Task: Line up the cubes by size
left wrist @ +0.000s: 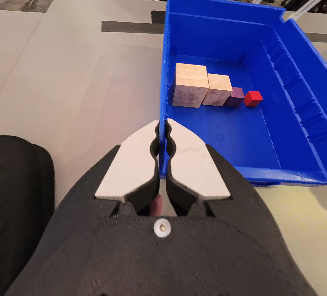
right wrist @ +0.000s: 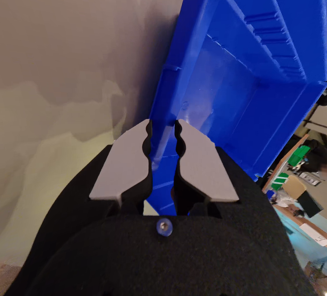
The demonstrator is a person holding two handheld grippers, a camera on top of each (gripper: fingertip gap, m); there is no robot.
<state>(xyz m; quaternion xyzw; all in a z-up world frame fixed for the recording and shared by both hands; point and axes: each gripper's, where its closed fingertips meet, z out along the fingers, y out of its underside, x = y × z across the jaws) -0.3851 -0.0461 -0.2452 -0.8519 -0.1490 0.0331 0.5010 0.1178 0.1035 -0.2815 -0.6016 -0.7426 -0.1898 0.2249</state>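
A blue bin [left wrist: 221,146] stands on the table. Inside it a row runs along the far part of the floor: a large wooden cube [left wrist: 191,84], a smaller wooden cube [left wrist: 218,89], a purple cube [left wrist: 235,96], and a red cube [left wrist: 253,98] slightly apart and turned. My left gripper [left wrist: 162,121] is shut on the bin's thin left wall [left wrist: 162,92], pads pressed on both sides. In the right wrist view, my right gripper [right wrist: 162,122] straddles a rim of the bin [right wrist: 230,75] with its fingers apart. That view is blurred and shows no cubes.
The grey table [left wrist: 79,75] has black tape strips [left wrist: 131,26] near the bin's far left corner. A dark sleeve [left wrist: 23,190] lies at the left edge. Chair legs and a person's legs stand beyond the table. Cluttered shelves [right wrist: 297,190] show at the right.
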